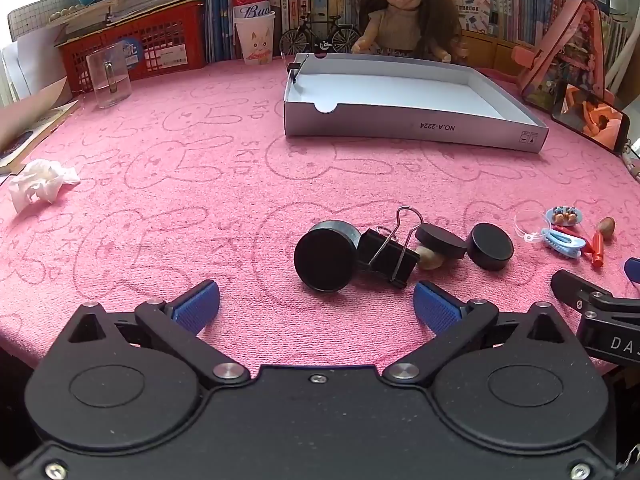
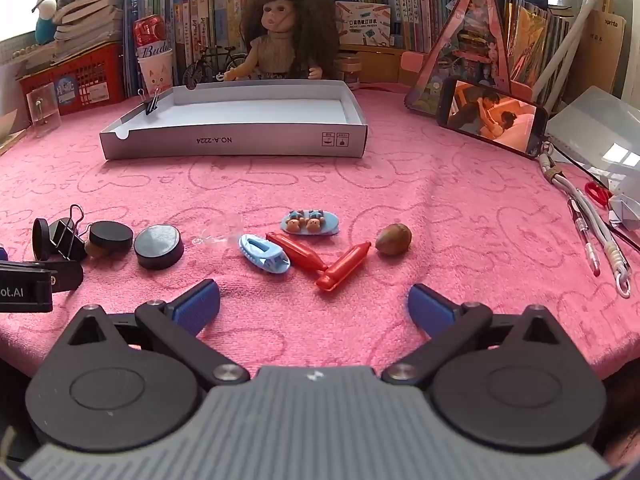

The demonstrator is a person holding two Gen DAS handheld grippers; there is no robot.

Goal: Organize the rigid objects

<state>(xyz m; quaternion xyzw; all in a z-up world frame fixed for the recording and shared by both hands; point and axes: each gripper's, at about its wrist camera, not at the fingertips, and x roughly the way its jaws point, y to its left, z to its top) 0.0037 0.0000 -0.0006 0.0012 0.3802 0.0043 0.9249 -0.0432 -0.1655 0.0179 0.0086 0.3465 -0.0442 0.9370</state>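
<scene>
Left wrist: round black cap [image 1: 326, 260], fuzzy cloth [image 1: 200, 184]

Both views are bright with even daylight, blown out white at the upper left corners. Shadows on the tabletop [image 1: 200, 184] are soft and short. Fisheye distortion bends the edges; focus stays sharp throughout.

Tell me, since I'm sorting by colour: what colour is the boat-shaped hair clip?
Light blue; the hair clip shows best in the right wrist view.
</scene>
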